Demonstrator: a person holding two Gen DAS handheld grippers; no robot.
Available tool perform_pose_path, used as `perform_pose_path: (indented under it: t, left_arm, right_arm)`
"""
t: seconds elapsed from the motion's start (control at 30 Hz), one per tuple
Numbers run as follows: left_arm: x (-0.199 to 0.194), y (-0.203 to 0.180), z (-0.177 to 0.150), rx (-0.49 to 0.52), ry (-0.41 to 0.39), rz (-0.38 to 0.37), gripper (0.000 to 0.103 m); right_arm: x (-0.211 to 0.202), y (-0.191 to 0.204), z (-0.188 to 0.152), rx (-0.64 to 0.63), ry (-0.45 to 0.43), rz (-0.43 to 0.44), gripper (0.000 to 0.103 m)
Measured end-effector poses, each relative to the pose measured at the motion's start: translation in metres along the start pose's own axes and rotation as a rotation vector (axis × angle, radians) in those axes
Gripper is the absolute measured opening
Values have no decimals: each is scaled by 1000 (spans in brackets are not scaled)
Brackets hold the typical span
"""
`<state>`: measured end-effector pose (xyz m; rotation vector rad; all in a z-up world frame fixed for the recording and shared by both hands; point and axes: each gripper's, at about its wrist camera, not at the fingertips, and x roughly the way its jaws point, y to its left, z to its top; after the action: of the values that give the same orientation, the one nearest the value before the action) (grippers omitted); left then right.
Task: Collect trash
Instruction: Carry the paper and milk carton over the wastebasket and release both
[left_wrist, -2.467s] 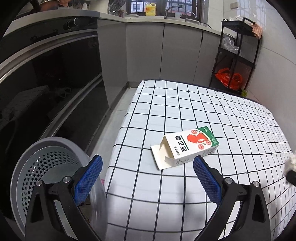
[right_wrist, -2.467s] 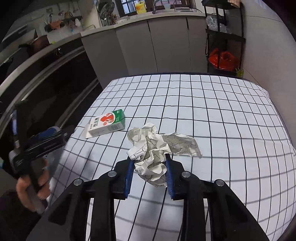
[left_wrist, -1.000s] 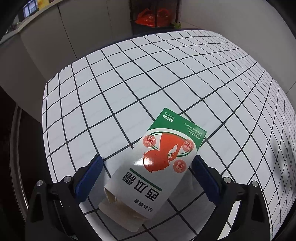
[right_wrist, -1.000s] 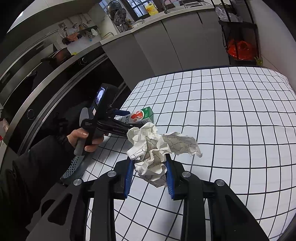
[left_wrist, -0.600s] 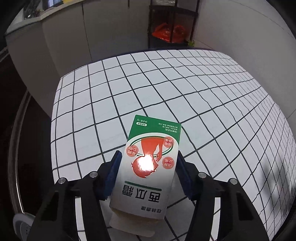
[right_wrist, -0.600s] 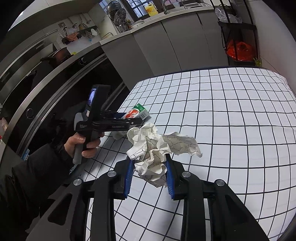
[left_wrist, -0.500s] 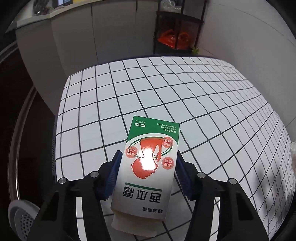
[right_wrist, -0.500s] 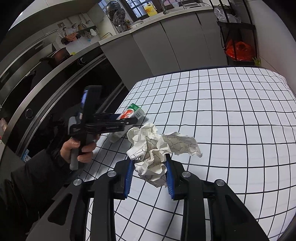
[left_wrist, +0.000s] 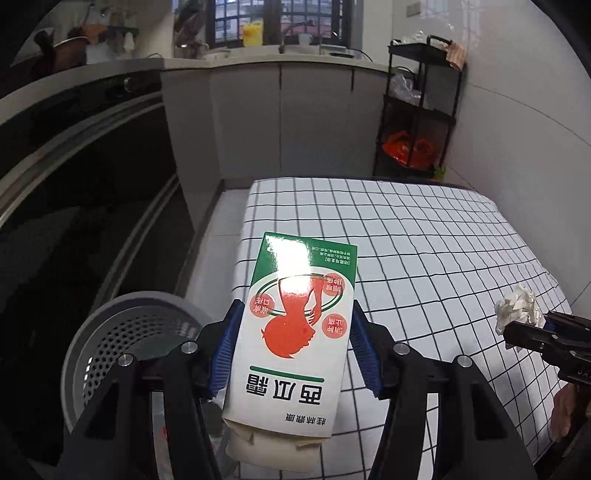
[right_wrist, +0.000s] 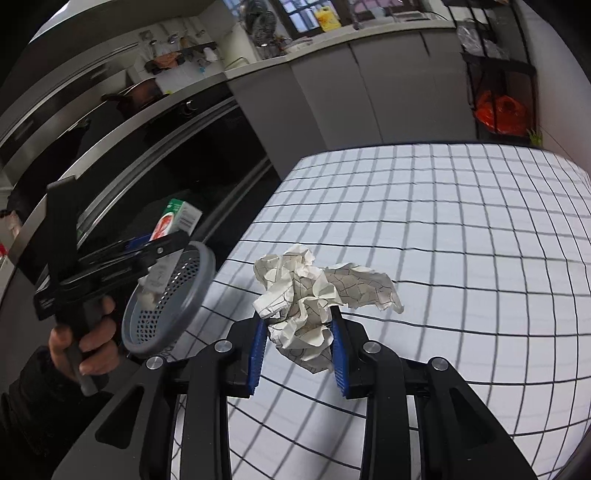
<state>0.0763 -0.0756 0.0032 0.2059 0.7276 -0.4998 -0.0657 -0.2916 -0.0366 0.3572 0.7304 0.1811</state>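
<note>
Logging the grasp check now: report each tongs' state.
Left tongs: shut on the carton.
Right tongs: shut on the crumpled paper.

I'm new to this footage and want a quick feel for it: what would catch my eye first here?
First, the green, white and red carton clamped in the left tool, held beside the table's edge near the grey perforated bin. Next, the crumpled paper wad gripped in the right tool above the black-grid white tablecloth. Behind, an orange bag glows on the black rack.
</note>
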Motion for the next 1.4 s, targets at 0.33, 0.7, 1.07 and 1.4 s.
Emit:
perform_pose_path:
  t: [0.33, 0.7, 1.07, 1.4]
  left_arm:
    - [-41, 75, -47, -127, 6, 174, 55]
    - [-34, 135, -73, -265, 37, 289, 55]
    - [-34, 146, -72, -304, 10, 309, 55]
    - [-43, 156, -77, -347, 0, 352, 73]
  right_arm:
    - [48, 104, 4, -135, 12, 108, 30]
    - [125, 176, 21, -238, 90, 159, 30]
    - [181, 189, 31, -262, 148, 152, 31]
    - [185, 196, 34, -262, 111, 163, 62]
